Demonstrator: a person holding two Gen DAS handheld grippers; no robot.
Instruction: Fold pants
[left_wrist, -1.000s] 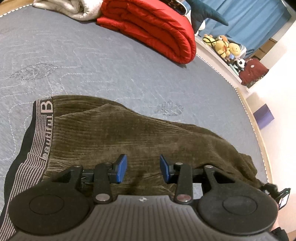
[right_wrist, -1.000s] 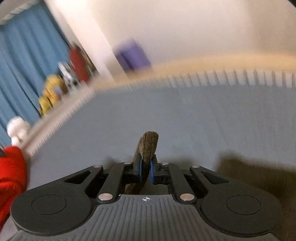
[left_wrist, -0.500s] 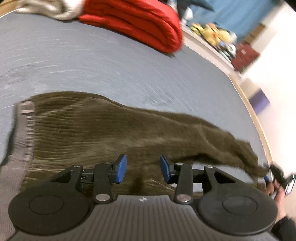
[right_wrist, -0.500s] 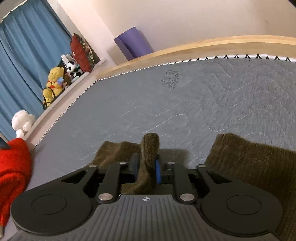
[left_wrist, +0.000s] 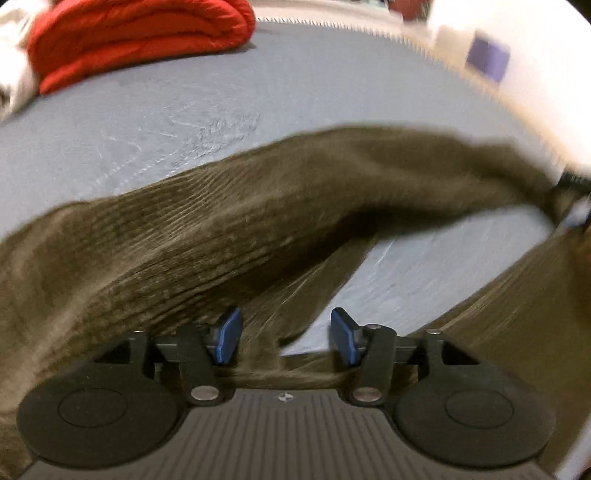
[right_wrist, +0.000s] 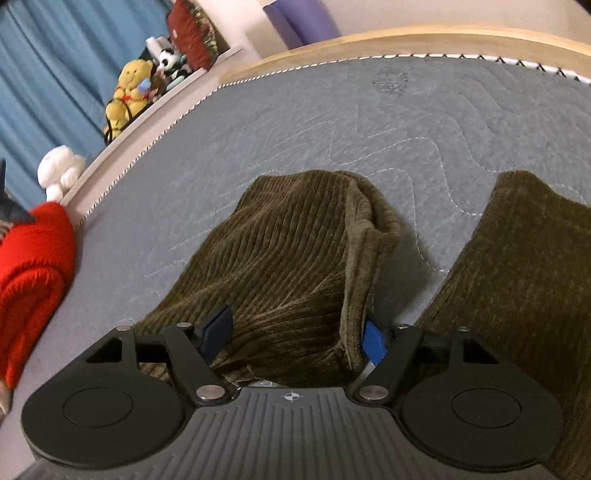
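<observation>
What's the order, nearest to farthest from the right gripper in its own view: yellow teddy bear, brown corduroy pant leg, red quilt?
1. Brown corduroy pant leg, between the opening jaws of the right gripper.
2. Red quilt, far left.
3. Yellow teddy bear, upper-left ledge.

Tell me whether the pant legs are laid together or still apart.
Apart. The right wrist view shows two legs of the brown pants separated by a strip of bare grey mattress.

Red quilt (left_wrist: 140, 33), yellow plush bear (right_wrist: 127, 92), perhaps a purple mat (right_wrist: 301, 20).
</observation>
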